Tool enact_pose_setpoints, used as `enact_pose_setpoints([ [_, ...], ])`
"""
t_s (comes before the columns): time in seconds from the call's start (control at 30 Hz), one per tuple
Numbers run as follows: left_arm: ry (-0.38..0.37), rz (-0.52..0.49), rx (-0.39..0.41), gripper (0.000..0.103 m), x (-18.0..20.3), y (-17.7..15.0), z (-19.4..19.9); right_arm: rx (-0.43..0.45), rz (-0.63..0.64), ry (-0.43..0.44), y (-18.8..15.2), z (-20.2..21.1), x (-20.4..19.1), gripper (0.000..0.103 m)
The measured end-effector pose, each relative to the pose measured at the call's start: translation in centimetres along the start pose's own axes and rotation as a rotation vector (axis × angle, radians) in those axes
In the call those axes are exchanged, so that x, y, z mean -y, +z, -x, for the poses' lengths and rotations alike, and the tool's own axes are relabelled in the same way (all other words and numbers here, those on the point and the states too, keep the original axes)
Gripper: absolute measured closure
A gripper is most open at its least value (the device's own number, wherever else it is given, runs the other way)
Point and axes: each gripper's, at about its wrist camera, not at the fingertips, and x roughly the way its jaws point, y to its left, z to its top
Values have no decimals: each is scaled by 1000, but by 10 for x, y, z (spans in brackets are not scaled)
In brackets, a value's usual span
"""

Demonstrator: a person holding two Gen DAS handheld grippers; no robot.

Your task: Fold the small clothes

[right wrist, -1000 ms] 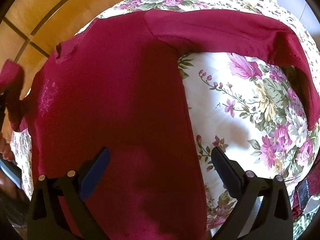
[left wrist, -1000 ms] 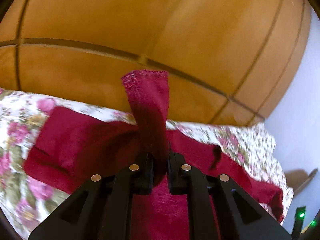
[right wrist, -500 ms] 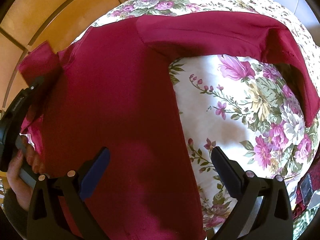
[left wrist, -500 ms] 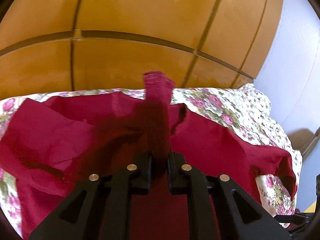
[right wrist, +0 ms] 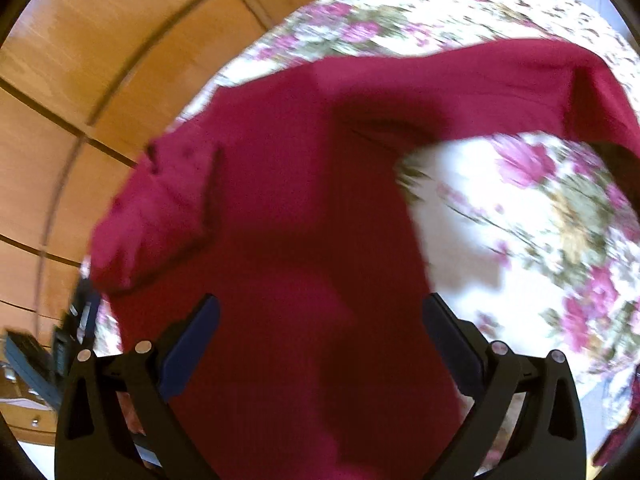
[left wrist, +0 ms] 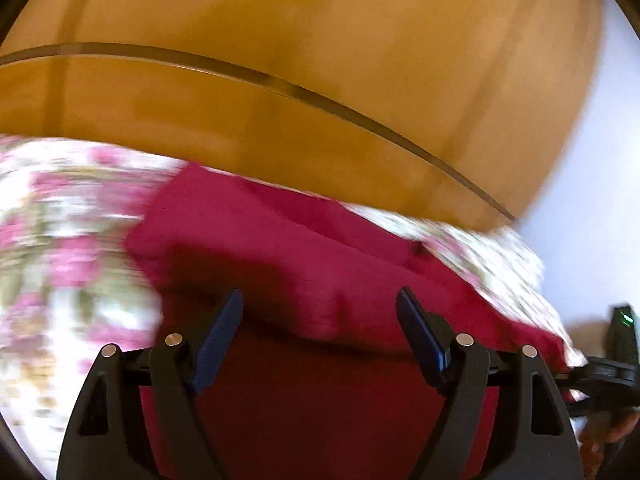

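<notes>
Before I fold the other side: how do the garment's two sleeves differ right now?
The left sleeve lies folded in over the dark red garment, a compact flap resting on the body. The right sleeve stretches out sideways across the floral bedsheet, its cuff end drooping at the sheet's far edge. Both are the same dark red cloth, and neither is held: the left tongs, which have just been opening, and the right tongs stand open.
</notes>
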Motion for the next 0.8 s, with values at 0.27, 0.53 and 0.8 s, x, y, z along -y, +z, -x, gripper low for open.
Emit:
enact_pose_setpoints([
  [0.27, 44, 247, -105, 29, -76, -17, -19, -27, -53, 125, 18, -51, -34, 28],
  [0.53, 22, 213, -126, 29, -66, -20, -33, -3, 141, 74, 35, -77, -65, 97],
  [0.8, 18, 212, -129, 27, -68, -21, -31, 52, 79, 72, 39, -59, -50, 101],
])
